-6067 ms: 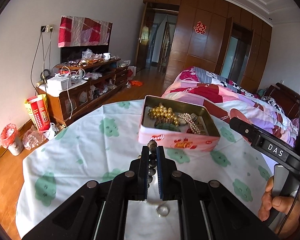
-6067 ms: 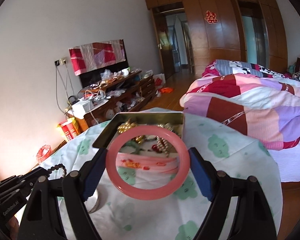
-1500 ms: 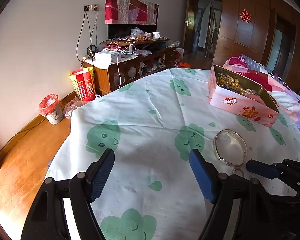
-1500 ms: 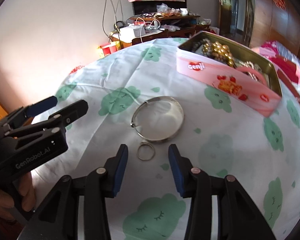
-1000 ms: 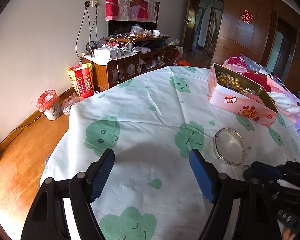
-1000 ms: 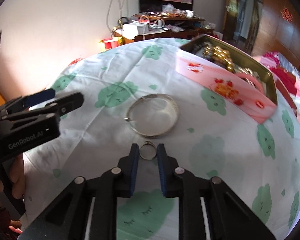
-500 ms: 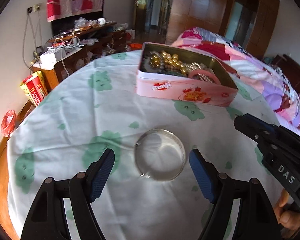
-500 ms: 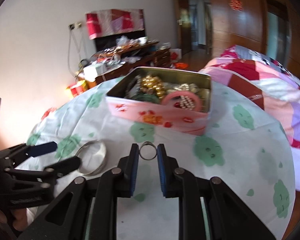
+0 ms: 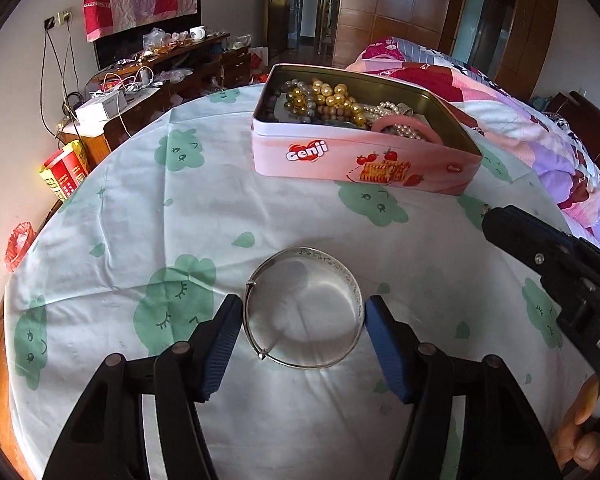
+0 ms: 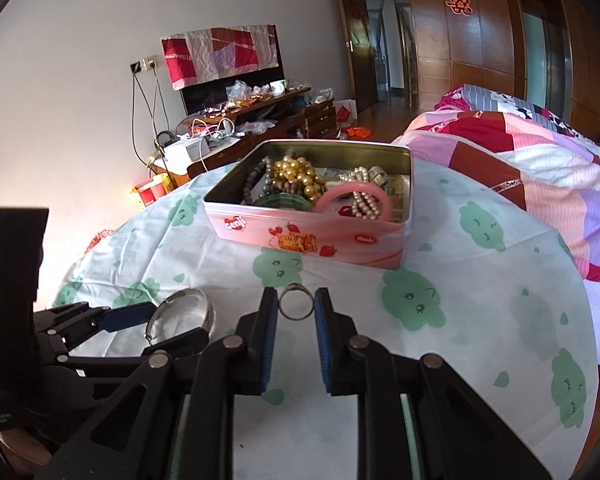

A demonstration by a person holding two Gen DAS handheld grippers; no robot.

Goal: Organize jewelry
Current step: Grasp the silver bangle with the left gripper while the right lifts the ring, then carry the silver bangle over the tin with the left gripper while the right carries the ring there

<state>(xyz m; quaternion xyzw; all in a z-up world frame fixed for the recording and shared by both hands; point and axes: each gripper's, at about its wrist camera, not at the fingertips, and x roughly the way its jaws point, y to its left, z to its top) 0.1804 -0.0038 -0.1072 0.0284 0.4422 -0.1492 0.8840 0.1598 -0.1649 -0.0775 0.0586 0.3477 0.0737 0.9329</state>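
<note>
Since half second ago, our left tongs (apart) now bracket silver bangle on desk; right tongs clamped on ring, tin ahead: both near stowing.

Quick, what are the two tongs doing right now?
Left tongs: open, one finger on each side of the silver bangle lying on the table.
Right tongs: shut on the small ring, lifted.

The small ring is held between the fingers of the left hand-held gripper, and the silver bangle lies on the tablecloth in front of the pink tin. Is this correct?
Not quite. The small ring is held by the right hand-held gripper, as the right wrist view shows. The left hand-held gripper is open around the silver bangle, which lies on the tablecloth in front of the pink tin.
</note>
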